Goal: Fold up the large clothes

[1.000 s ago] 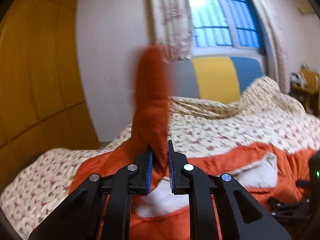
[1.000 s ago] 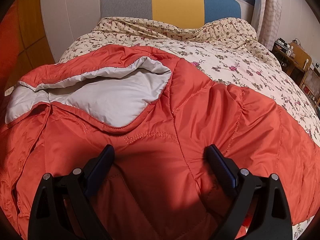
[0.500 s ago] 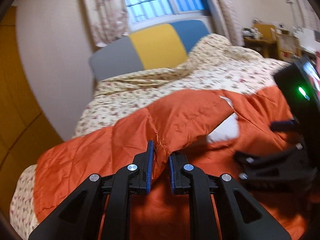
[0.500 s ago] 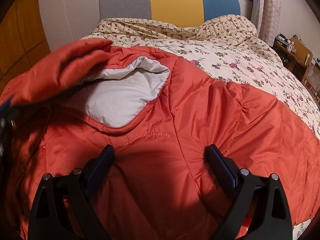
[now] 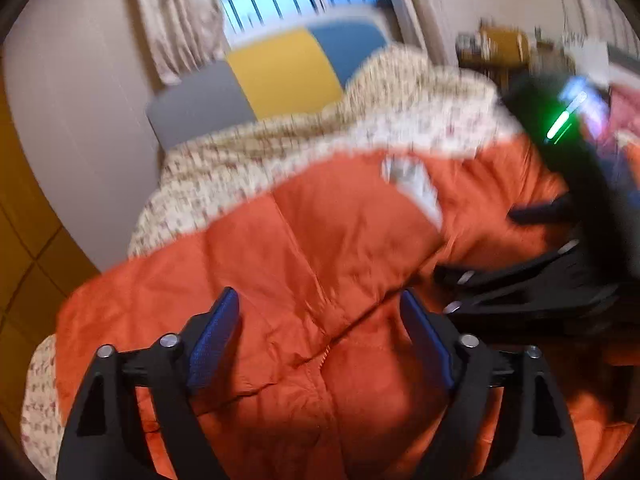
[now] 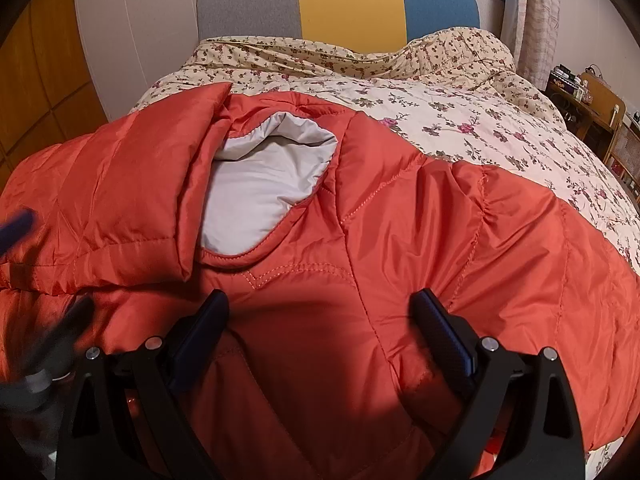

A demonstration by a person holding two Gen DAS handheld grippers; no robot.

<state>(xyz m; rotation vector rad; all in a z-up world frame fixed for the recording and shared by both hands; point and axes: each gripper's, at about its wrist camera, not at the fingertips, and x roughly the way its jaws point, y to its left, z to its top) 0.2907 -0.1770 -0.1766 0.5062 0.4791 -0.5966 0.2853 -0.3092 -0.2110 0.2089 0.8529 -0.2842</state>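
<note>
Left wrist view: blurred throughout; left gripper (image 5: 320, 336) hanging low over the orange quilted padded jacket (image 5: 312, 248), jaws opening, blue-padded fingers (image 5: 214, 340) spread wide with nothing pinched; jacket fabric lying beneath and between them, pads off the cloth. Orange sleeve (image 5: 248, 248) folded across the jacket's body, a sliver of pale grey lining (image 5: 414, 182) showing beyond it. Right gripper (image 5: 532, 280) at the right edge, black, smeared, resting on the same jacket, a green light glowing above it

Right wrist view: sharp. Jacket (image 6: 400, 240) spread across the near end of the floral cream-coloured bedspread (image 6: 460, 120), collar toward the headboard, grey lining (image 6: 264, 176) exposed at the neck opening. Sleeve (image 6: 120, 200) laid over the left side of the jacket, cuff edge reaching just beside the neckline seam. Right gripper (image 6: 324, 336) pointing down at the jacket's middle, jaws spread wide, dark fingers (image 6: 444, 332) standing apart on either side of a rounded bulge of fabric; whether pressing into it, cannot tell. Blurred dark shape of the left gripper (image 6: 24, 312) at the left edge

Grey, yellow and blue panelled headboard (image 6: 340, 0) behind the bed, wooden wardrobe (image 6: 36, 80) to the left, floral curtain (image 6: 536, 8) and cluttered wooden desk (image 6: 592, 96) to the right
</note>
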